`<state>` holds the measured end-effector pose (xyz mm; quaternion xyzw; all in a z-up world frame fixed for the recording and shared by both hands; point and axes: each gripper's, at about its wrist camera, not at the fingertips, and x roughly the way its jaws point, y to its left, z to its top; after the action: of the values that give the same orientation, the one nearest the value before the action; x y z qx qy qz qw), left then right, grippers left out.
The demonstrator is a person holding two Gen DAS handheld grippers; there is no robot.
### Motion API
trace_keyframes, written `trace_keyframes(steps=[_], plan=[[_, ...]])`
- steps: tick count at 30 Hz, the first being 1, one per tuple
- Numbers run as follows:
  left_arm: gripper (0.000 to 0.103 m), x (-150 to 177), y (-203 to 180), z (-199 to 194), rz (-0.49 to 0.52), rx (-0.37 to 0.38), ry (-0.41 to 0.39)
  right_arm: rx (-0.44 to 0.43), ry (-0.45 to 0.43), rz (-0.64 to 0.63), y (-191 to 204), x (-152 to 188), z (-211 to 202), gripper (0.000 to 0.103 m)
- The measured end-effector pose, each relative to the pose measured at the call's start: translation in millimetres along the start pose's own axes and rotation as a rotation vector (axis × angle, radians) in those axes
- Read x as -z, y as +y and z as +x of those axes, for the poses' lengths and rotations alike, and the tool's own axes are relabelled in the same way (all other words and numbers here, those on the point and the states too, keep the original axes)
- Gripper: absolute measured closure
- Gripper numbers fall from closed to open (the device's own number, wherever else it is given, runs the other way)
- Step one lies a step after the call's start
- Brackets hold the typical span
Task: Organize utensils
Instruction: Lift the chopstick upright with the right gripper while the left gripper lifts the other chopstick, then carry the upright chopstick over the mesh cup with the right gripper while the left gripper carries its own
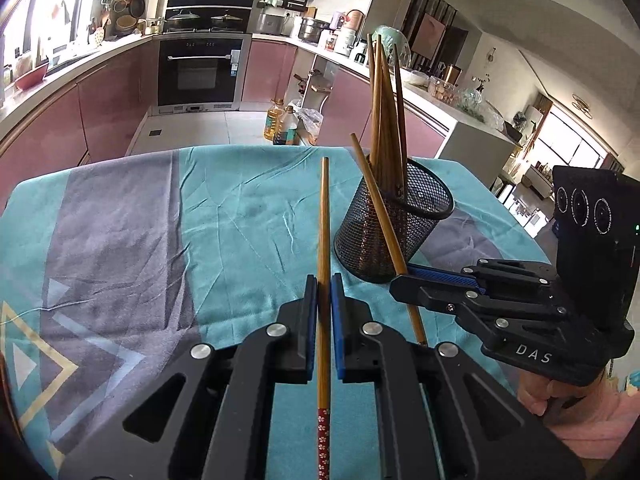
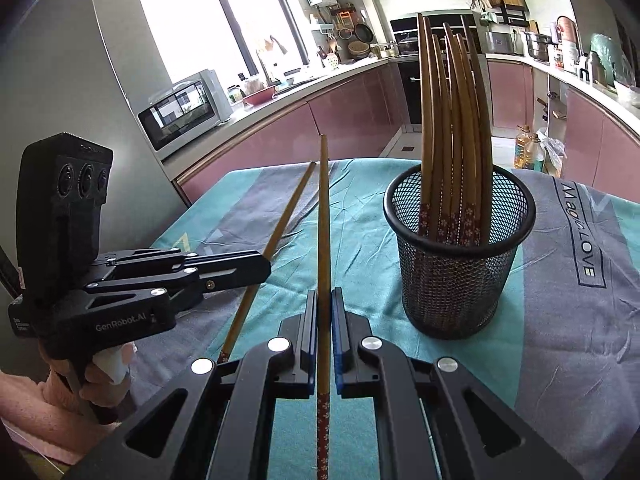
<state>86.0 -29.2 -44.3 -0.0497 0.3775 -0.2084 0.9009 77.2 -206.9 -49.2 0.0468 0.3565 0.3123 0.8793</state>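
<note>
both grippers clamp one chopstick each, left gripper (image 1: 324, 292) on its chopstick (image 1: 323, 220) and right gripper (image 2: 324, 308) on its chopstick (image 2: 322, 216), long axes running forward along the fingers, with the mesh cup (image 2: 460, 256) forward-right and nearer the right one.

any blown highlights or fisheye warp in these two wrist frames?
Left wrist view: window blown white at top left; counters bow into arcs; dark vignette in the corners. Right wrist view: window overexposed; chopsticks in the mesh cup curve visibly; the tablecloth stays sharp.
</note>
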Motion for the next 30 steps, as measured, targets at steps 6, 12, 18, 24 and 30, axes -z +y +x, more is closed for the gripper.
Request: trace_keyframes(steps=[6,12,18,24,30], plan=[[0.096,0,-1,-4,0.008,0.011,-0.011,-0.002,-0.01,0.007,1,0,-2,0.097],[0.096,0,-3,-12,0.017,0.019,-0.027,-0.003,-0.014,0.01,0,0,-2,0.097],[0.096,-2,-4,-17,0.018,0.016,-0.044,0.003,-0.041,0.014,-1,-3,-10,0.097],[0.096,-6,-7,-27,0.03,0.022,-0.075,0.008,-0.088,0.01,-4,-7,-27,0.097],[0.096,-10,-11,-32,0.034,0.019,-0.092,0.008,-0.114,0.007,-7,-12,-37,0.097]])
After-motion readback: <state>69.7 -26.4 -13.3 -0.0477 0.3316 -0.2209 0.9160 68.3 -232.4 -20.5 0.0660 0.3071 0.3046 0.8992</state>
